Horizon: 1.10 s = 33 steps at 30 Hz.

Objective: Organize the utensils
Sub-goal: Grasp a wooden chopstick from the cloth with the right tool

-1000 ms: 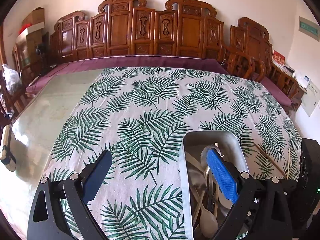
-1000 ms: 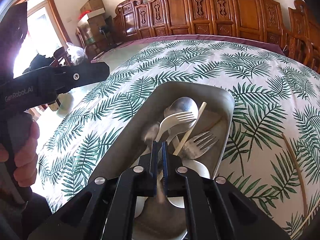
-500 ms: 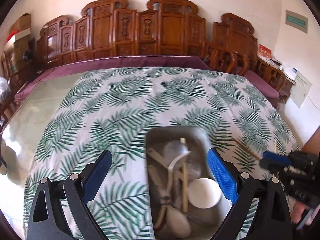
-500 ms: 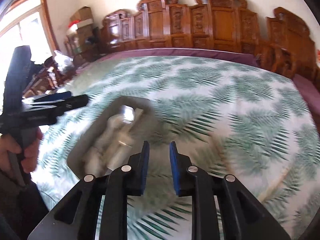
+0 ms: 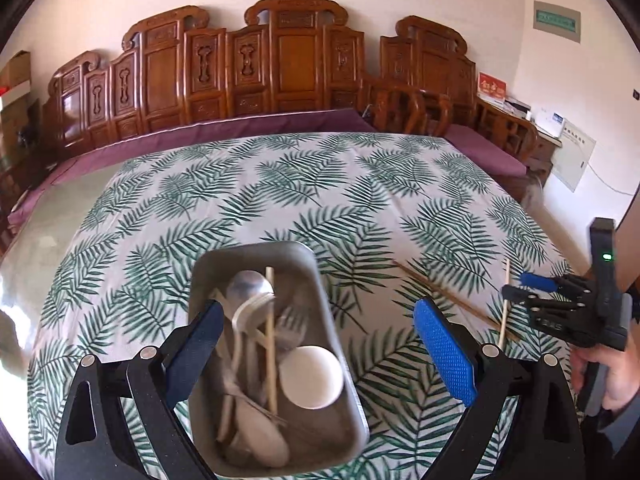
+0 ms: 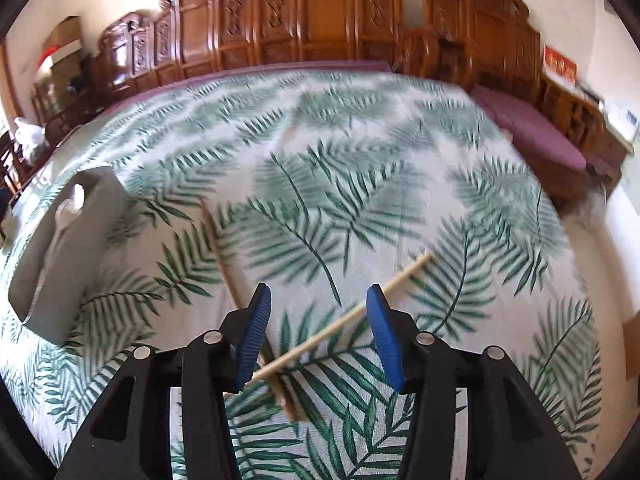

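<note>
A grey metal tray (image 5: 320, 276) on the leaf-print tablecloth holds spoons, forks, a chopstick and a small white bowl (image 5: 312, 377). My left gripper (image 5: 320, 350) is open and empty, hovering over the tray. My right gripper (image 6: 318, 336) is open just above two crossed chopsticks: a pale one (image 6: 348, 320) and a darker one (image 6: 222, 256). Both lie on the cloth right of the tray (image 6: 60, 248). In the left wrist view the right gripper (image 5: 532, 286) sits beside the chopsticks (image 5: 505, 304).
The leaf-print cloth (image 5: 280, 184) covers a large table with a bare glossy strip (image 5: 24, 256) at the left. Carved wooden chairs (image 5: 296, 64) line the far wall. A purple cushioned bench (image 6: 528, 128) runs along the right side.
My right gripper left the tray, swung right to the chopsticks on the cloth and opened. My left gripper shifted so that the tray now lies between its fingers.
</note>
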Tool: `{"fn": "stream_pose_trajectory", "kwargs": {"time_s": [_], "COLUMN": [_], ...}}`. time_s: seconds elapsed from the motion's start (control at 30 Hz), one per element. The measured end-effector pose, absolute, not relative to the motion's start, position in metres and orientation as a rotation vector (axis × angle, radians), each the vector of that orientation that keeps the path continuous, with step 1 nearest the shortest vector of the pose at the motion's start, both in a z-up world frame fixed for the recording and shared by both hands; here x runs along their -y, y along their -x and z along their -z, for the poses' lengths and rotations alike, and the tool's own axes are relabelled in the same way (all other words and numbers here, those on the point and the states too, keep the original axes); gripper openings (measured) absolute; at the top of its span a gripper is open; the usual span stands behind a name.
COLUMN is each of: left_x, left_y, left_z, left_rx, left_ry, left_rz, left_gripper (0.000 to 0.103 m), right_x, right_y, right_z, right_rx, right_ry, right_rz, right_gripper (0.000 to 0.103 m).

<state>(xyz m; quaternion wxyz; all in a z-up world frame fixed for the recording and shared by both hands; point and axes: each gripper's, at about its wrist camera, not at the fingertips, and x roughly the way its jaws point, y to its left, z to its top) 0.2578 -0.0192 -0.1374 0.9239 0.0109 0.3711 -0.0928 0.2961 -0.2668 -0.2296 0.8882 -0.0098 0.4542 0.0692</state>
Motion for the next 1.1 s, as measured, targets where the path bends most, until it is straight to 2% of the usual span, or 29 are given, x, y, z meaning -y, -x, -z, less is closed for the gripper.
{"fn": "stream_pose_trajectory", "kwargs": {"time_s": [0.23,0.33,0.4,0.5,0.63,0.7,1.1], "left_x": [0.041,0.051,0.057,0.064,0.078,0.087,0.141], "left_y": [-0.251,-0.246,-0.242,-0.237,-0.23,-0.228,-0.243], "left_z": [0.142,0.143,0.145,0.148,0.153,0.155,0.185], "left_rx": [-0.772,-0.775,-0.779,-0.791,-0.809,-0.815,-0.886], "left_ry": [-0.038,-0.049,-0.055,-0.063,-0.074,-0.085,-0.117], "left_rz": [0.223,0.235,0.24,0.246,0.257,0.262,0.267], "left_gripper": [0.092,0.092,0.092,0.092,0.092,0.092,0.092], "right_x": [0.266,0.265,0.266,0.275,0.283,0.286,0.312], "right_y": [-0.303,-0.302,-0.301,-0.299,-0.295,-0.294,-0.289], "right_z": [0.249,0.249,0.248,0.247,0.246,0.246,0.245], "right_rx": [-1.009,-1.012,-1.016,-1.028,-1.043,-1.048,-1.034], "right_ry": [0.018,0.035,0.052,0.03,0.026,0.036,0.046], "right_rz": [-0.11,-0.092,-0.077,-0.072,-0.067,-0.064,-0.125], "right_gripper": [0.052,0.048,0.032,0.024,0.019,0.013,0.006]}}
